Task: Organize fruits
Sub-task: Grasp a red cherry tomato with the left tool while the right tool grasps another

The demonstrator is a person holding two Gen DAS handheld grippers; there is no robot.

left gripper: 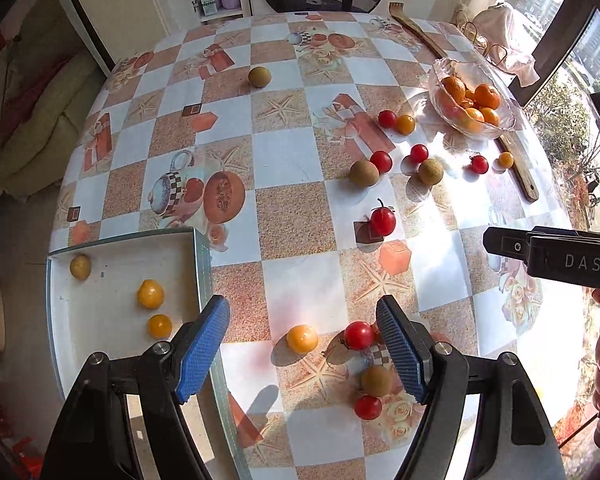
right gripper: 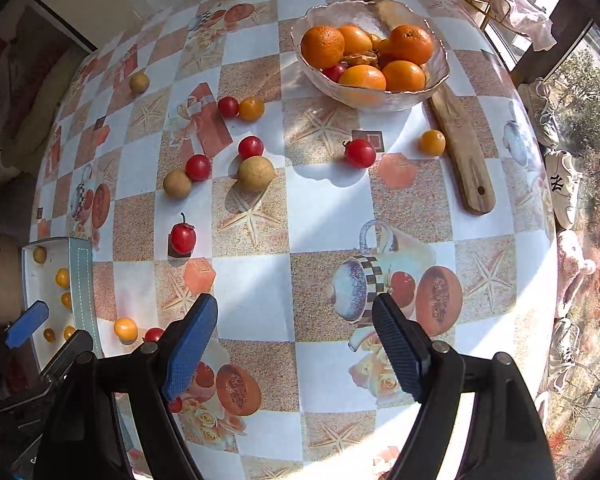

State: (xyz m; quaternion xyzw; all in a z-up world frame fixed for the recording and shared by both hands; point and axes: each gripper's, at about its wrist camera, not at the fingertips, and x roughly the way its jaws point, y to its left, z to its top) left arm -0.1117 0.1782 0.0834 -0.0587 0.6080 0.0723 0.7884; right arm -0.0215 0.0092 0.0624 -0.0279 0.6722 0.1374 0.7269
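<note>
My left gripper [left gripper: 303,344] is open and empty, low over the table beside a white tray [left gripper: 100,252]. A yellow tomato [left gripper: 302,338] lies between its fingers, a red tomato [left gripper: 359,335] by the right finger. The tray holds a brown longan [left gripper: 80,267] and two yellow tomatoes [left gripper: 151,294]. My right gripper [right gripper: 294,332] is open and empty above the patterned cloth. Ahead of it stand a glass bowl [right gripper: 436,80] of oranges [right gripper: 323,47], red tomatoes [right gripper: 359,153], yellow tomatoes [right gripper: 431,143] and longans [right gripper: 256,173]. A stemmed red tomato [right gripper: 183,238] lies left.
A long wooden paddle [right gripper: 460,148] lies under and beside the bowl. A lone longan [left gripper: 259,77] sits far back on the table. The tray [right gripper: 82,276] hangs at the table's left edge. Shoes [right gripper: 564,184] lie past the right edge.
</note>
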